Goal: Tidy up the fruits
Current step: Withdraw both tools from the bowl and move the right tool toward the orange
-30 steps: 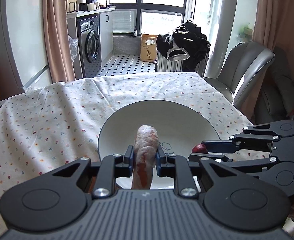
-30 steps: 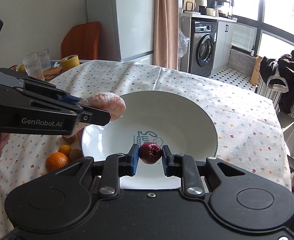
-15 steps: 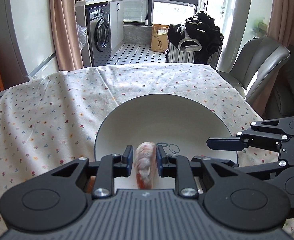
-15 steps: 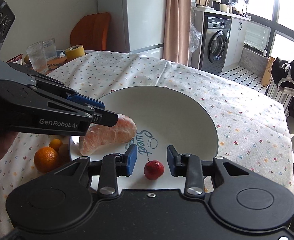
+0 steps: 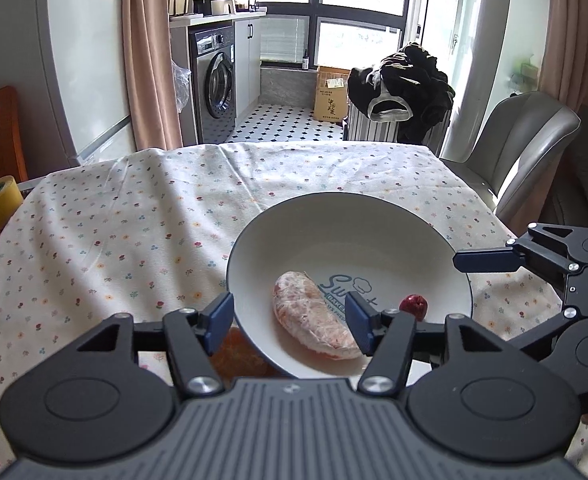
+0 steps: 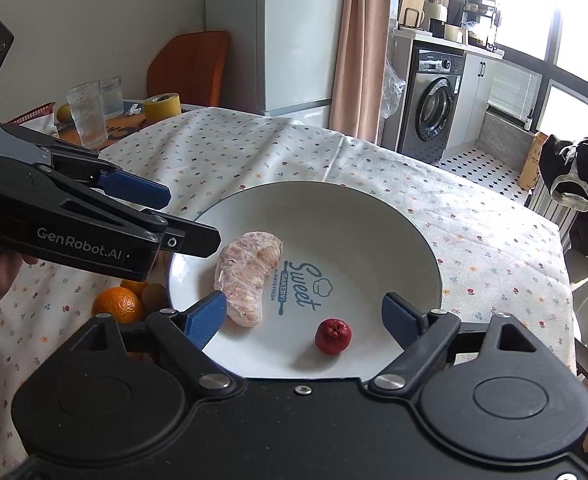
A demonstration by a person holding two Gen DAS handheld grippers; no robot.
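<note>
A white bowl (image 5: pixel 373 216) (image 6: pixel 393 216) with blue "Sweet Bakery" lettering rests on the flowered tablecloth. Inside lie a peeled pink pomelo segment (image 5: pixel 313 318) (image 6: pixel 248 270) and a small red fruit (image 5: pixel 413 305) (image 6: pixel 333 336). My left gripper (image 5: pixel 292 322) hangs open over the bowl's near rim, above the segment; in the right wrist view it is the black left gripper (image 6: pixel 182 220) coming in from the left. My right gripper (image 6: pixel 303 320) is open too, hovering over the red fruit, and shows as the right gripper (image 5: pixel 433 286) at the right of the left wrist view.
Oranges (image 6: pixel 118 304) and a brown fruit (image 6: pixel 156 294) lie on the cloth left of the bowl. Drinking glasses (image 6: pixel 88 112), a yellow tape roll (image 6: pixel 162 106) and a red basket (image 6: pixel 34 114) stand at the far left. A grey chair (image 5: pixel 525 148) sits beyond the table's right edge.
Both grippers opened. The left let the pomelo segment down into the bowl and drew back; the right dropped the red fruit into the bowl and spread its fingers wider.
</note>
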